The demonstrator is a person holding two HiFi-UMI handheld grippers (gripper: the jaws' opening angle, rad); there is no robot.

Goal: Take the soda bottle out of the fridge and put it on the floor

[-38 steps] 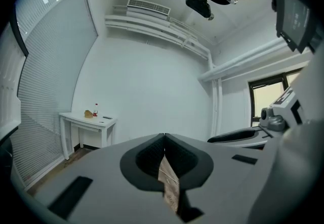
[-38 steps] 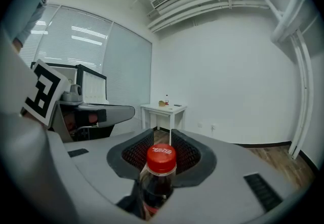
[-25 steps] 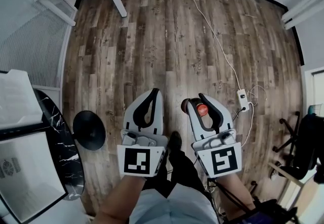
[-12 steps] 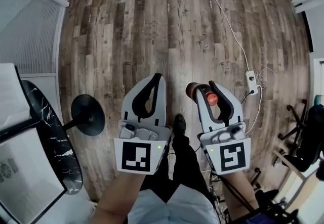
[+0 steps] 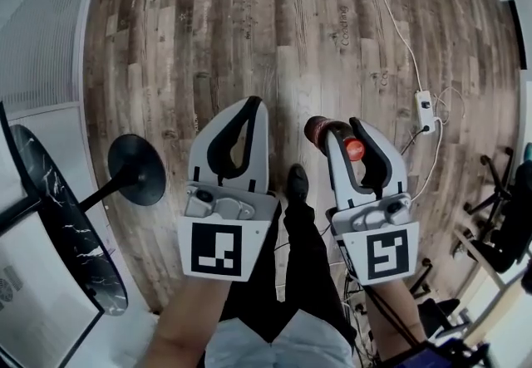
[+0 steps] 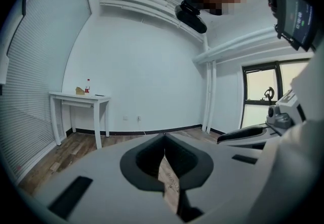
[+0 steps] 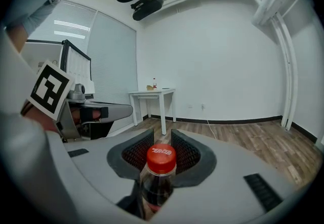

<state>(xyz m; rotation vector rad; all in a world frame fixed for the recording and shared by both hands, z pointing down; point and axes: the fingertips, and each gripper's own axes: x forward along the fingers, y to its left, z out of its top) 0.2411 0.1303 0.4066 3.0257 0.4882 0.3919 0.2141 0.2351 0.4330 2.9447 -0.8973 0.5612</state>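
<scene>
We hold cola bottle [image 7: 157, 190] in right tool [image 5: 341, 132], jaws clamped below red cap [image 7: 161, 159]; left tool [image 5: 252, 102] closed, empty, over wood floor [image 5: 274, 17].

Soda bottle [image 7: 159, 180]: clear plastic, filled with dark cola, closed with a red screw cap bearing white lettering. It stands upright between the ribbed jaws of the right gripper [image 7: 162, 136], which clamp it just below the cap. In the head view the bottle [image 5: 319, 130] is over the wooden floor [image 5: 274, 42]; whether they touch cannot be told.
</scene>
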